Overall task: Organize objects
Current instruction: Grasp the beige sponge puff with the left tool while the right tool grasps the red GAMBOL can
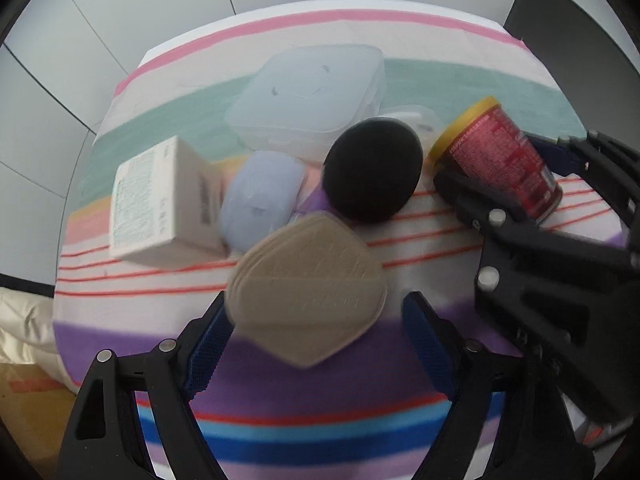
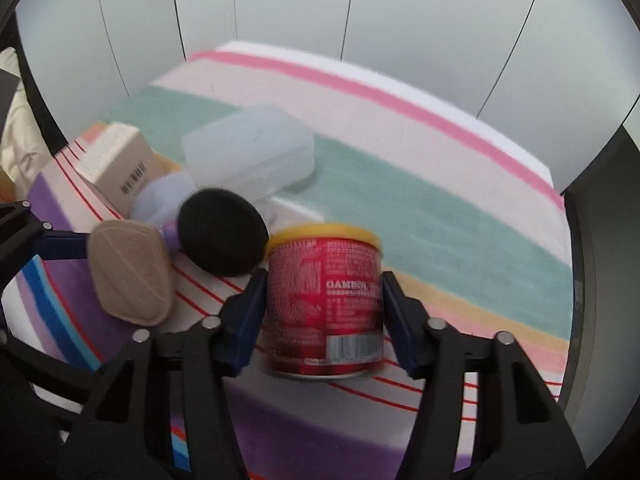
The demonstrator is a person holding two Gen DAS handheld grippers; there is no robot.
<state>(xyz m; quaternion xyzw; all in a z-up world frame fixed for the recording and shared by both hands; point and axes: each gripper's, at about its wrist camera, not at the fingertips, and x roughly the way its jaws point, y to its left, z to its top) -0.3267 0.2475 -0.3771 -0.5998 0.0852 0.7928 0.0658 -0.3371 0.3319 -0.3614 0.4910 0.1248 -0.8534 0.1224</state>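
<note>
Now the right tongs (image 2: 322, 300) are closing around the upright red yellow-lidded can (image 2: 324, 304), while the left tongs (image 1: 316, 344) are hovering open and empty above the beige pad (image 1: 306, 284).

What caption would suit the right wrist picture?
Right gripper straddles a red can with a yellow lid on a striped cloth.

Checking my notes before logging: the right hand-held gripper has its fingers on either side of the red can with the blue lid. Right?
Not quite: the red can has a yellow lid, not blue. The right wrist view shows it, flanked by the right hand-held gripper.
</note>
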